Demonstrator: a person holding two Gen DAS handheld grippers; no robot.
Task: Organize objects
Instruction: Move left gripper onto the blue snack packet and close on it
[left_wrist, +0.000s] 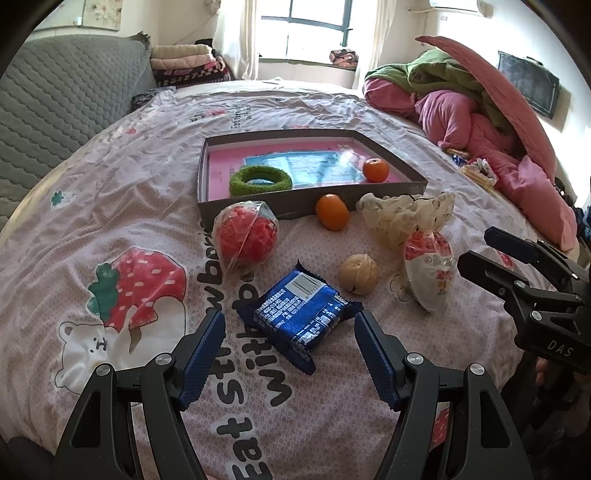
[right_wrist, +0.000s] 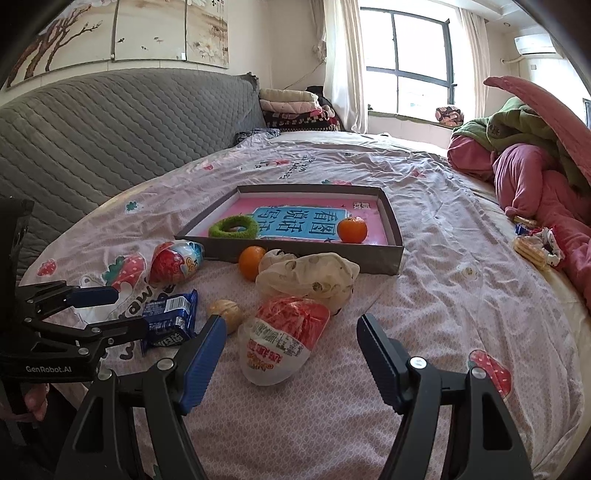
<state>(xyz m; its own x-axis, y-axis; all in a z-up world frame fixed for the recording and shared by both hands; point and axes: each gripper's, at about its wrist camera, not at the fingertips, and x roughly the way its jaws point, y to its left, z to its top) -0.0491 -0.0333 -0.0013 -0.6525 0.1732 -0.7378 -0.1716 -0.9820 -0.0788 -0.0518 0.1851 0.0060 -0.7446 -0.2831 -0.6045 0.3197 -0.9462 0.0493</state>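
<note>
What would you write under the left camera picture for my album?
Open left gripper hovers at a blue snack packet on the bed, near a shallow box holding a green ring and an orange.

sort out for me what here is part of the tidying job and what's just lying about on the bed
Part of the job:
- box
- green ring
- two oranges
- blue snack packet
- walnut
- red ball in wrap
- white-and-red packet

Just lying about:
- pink bedding heap
- folded blankets
</note>
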